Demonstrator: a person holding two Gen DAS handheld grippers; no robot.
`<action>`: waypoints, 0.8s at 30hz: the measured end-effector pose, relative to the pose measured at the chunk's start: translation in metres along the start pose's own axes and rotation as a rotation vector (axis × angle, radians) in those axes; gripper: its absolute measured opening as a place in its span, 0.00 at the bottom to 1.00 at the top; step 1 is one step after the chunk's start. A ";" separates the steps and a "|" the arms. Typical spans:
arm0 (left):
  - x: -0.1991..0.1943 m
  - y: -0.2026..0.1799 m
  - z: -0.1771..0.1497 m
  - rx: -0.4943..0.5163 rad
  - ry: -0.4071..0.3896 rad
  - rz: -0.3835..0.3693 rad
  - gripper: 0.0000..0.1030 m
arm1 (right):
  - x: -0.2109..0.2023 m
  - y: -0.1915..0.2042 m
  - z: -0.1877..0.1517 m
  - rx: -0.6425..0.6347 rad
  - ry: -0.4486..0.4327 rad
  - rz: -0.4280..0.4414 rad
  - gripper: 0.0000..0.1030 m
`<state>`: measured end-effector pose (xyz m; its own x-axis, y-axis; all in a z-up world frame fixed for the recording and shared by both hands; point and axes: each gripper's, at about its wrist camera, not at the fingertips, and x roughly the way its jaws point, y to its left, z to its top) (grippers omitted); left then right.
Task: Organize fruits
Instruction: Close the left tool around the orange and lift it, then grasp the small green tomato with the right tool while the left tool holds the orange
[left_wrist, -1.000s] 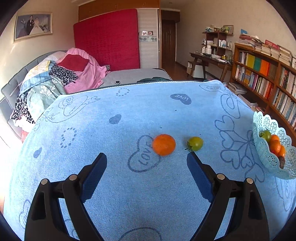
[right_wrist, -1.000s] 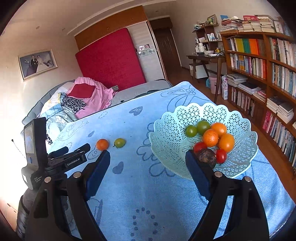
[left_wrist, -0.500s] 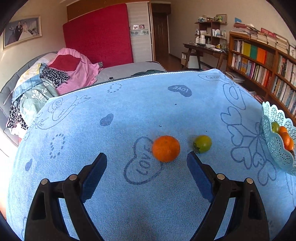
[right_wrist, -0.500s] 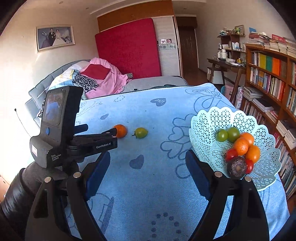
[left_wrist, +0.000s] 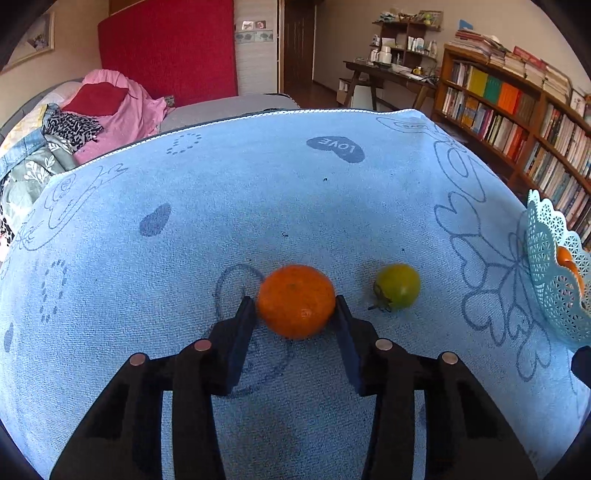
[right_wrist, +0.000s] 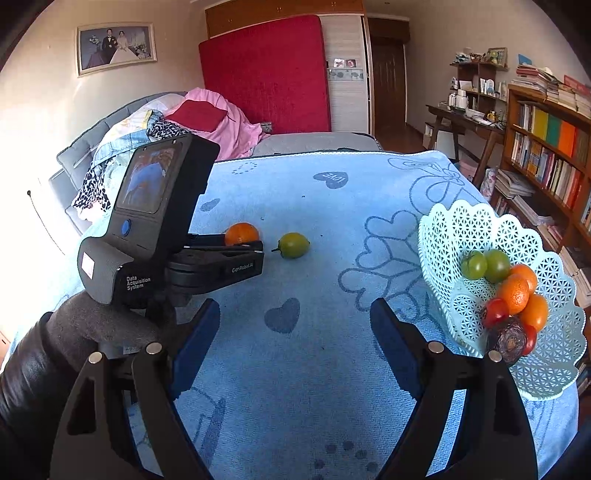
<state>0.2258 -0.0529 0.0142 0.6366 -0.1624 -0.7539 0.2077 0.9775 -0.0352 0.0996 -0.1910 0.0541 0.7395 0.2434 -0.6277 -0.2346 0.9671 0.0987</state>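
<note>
Closing my left gripper (left_wrist: 295, 314) on the orange (left_wrist: 296, 301), I find the fruit squarely between the two pads, which stand at its widest girth on either side and look to be touching the peel, with the jaws drawing in on it as it rests on the blue towel (left_wrist: 258, 192). I judge it a small citrus: light, round, firm beneath a slightly yielding and faintly waxy skin, liable to roll or squirt forward if pinched off-centre. The equator, where the pads now sit, is the right place to hold; moderate pressure should serve, since hard squeezing would bruise it. Just beyond my right-hand pad lies a green tomato (left_wrist: 397, 286), stem pointing toward the orange, apart from it and clear of the jaws; I judge it smoother and softer, wanting a gentler grip. Further off on that side, at the towel's edge, stands the lattice basket (left_wrist: 546, 266), already carrying fruit. My right gripper (right_wrist: 295, 332) hangs with its jaws spread wide over bare towel, nothing between them; the basket sits just outside its right finger, the tomato ahead of it.
</note>
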 end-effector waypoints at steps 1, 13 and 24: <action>-0.001 0.002 -0.001 -0.007 -0.002 -0.007 0.39 | 0.005 0.000 0.001 -0.001 0.007 -0.003 0.82; -0.023 0.031 -0.008 -0.104 -0.069 0.122 0.38 | 0.063 0.014 0.027 -0.044 0.097 -0.016 0.82; -0.023 0.057 -0.007 -0.190 -0.057 0.183 0.38 | 0.112 0.001 0.050 0.004 0.169 -0.054 0.60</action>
<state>0.2174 0.0073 0.0251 0.6930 0.0177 -0.7207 -0.0546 0.9981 -0.0280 0.2137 -0.1592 0.0229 0.6345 0.1755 -0.7527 -0.1947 0.9788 0.0641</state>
